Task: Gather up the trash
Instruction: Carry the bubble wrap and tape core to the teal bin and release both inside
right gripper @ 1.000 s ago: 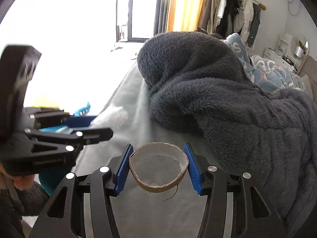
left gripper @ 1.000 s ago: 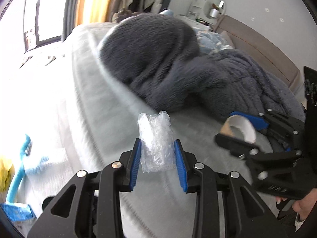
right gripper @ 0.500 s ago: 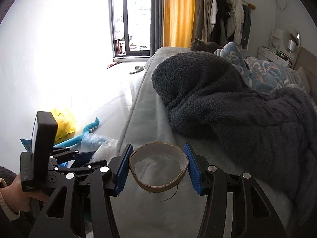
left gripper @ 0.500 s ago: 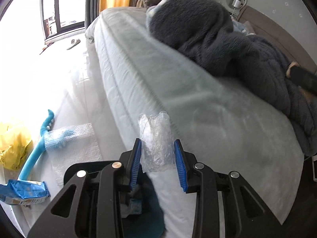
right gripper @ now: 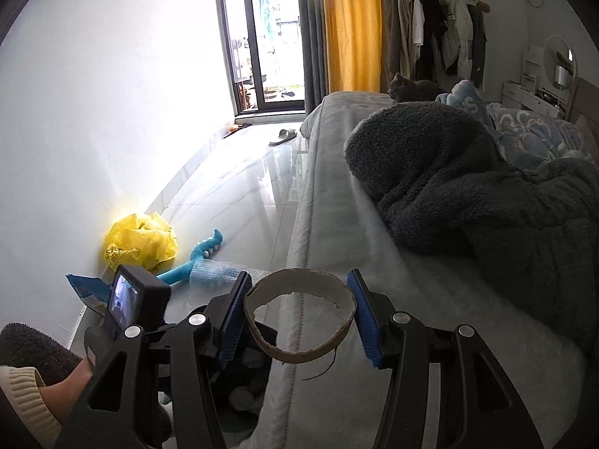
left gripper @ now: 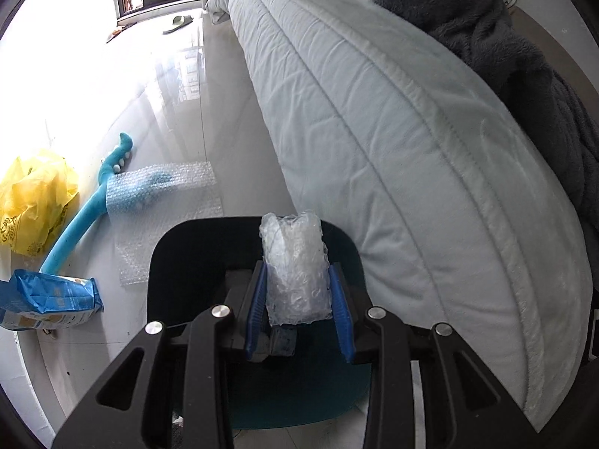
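A lived-in home bedroom is shown. A bed with a pale grey mattress cover fills the right half of the right wrist view, and a dark fleece blanket is heaped on it. A clothes rack hung with garments is seen at upper right, beside a yellow curtain and a glazed balcony door at upper centre. A round mirror is set over a white dresser at far right. A slipper is left on the glossy tiled floor.
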